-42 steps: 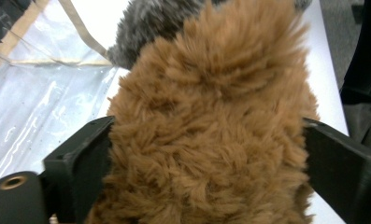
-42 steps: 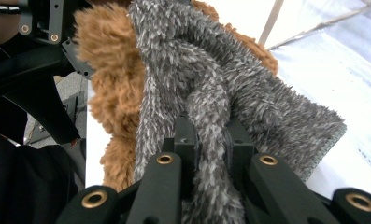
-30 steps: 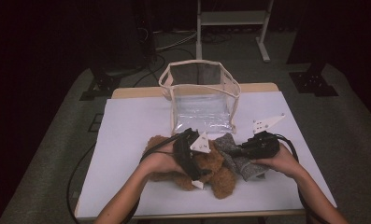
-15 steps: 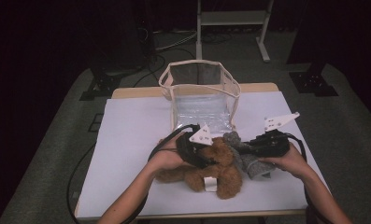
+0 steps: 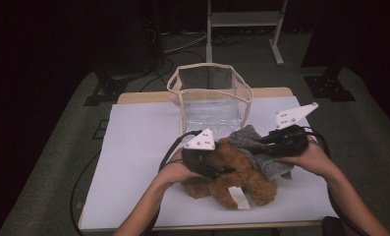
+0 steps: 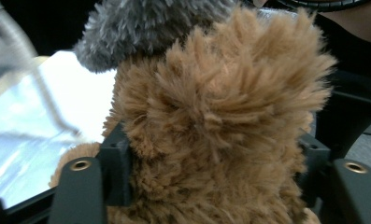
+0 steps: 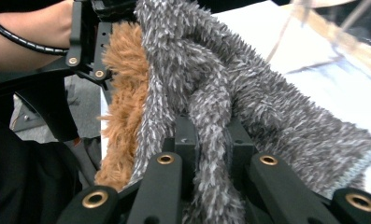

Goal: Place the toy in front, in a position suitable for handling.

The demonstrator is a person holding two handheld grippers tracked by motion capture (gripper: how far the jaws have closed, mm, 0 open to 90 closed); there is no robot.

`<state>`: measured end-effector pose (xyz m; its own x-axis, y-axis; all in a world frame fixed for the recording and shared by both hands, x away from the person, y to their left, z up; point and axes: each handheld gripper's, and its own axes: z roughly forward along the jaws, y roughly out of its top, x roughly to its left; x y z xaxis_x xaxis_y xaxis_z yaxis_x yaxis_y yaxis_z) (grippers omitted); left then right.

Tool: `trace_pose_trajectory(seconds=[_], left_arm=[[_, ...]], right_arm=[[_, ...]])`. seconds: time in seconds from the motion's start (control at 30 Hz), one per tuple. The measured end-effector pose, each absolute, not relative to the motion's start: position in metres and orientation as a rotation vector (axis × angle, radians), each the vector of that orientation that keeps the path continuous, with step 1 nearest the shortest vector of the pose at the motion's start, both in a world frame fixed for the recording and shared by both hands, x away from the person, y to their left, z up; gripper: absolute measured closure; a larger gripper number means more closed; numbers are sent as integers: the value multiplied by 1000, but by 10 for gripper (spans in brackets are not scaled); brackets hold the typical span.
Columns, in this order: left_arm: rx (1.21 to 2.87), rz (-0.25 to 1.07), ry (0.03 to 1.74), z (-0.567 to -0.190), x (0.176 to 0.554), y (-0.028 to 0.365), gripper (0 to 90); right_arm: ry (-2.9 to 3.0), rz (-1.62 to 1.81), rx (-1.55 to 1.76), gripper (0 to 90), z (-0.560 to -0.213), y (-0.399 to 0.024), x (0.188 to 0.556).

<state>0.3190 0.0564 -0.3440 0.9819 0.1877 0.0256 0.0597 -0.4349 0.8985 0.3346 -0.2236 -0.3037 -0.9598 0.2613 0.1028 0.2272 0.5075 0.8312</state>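
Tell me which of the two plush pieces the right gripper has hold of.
The grey plush piece: the right gripper is shut on a fold of it. The brown plush toy sits between the left gripper's jaws instead.

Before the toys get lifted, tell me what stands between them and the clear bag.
Nothing visible does. The brown teddy bear and grey plush cloth lie just in front of the clear bag, whose top stands open; only bare white tabletop lies beside them.

Black hand-held gripper (image 5: 217,167) with brass screws, grey triangular plate.
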Motion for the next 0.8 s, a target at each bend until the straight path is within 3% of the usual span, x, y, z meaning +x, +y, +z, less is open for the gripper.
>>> trace_pose_trajectory(seconds=[0.2, 0.37, 0.4, 0.5, 0.57, 0.8], left_arm=[[2040, 222, 226, -329, 307, 97, 102], [2050, 313, 239, -319, 293, 125, 91], [2055, 332, 234, -319, 292, 130, 124], [2039, 365, 243, -319, 291, 145, 334], [2001, 349, 262, -320, 293, 154, 396], [1929, 293, 300, -325, 303, 164, 445]], right_arm=[[2743, 1477, 273, 790, -286, -166, 340], [2777, 1434, 148, 790, -268, -120, 340], [2782, 1420, 127, 789, -266, -112, 341], [2778, 1392, 102, 789, -260, -92, 342], [2764, 1395, 98, 788, -257, -87, 344], [2743, 1412, 113, 788, -254, -97, 345]])
